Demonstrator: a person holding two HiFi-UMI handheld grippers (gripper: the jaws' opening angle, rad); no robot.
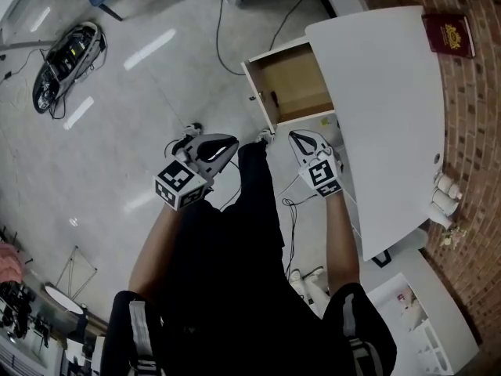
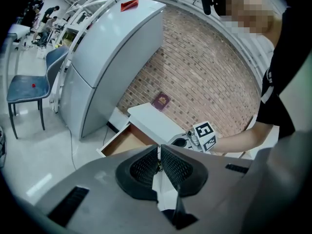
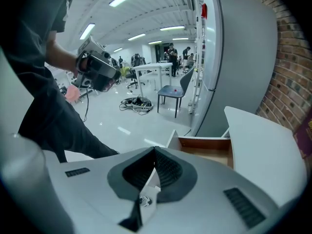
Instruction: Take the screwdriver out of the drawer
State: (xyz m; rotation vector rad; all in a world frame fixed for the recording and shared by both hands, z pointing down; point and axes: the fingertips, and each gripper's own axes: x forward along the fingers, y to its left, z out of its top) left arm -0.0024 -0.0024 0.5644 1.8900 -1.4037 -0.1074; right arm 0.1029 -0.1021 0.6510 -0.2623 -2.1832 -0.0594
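Left gripper [image 1: 229, 146] and right gripper [image 1: 297, 137] both clenched on nothing, just in front of the open drawer [image 1: 301, 84]. Small dark thing by its front panel, looks like the screwdriver [image 1: 274, 99]. Red booklet [image 1: 448, 35] on the desk [image 1: 383, 124] behind the drawer.

l gripper [image 1: 232, 142], r gripper [image 1: 297, 136]: jaws together

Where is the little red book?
In the head view the little red book lies top right, on the far corner of the white table, beside the brick wall.
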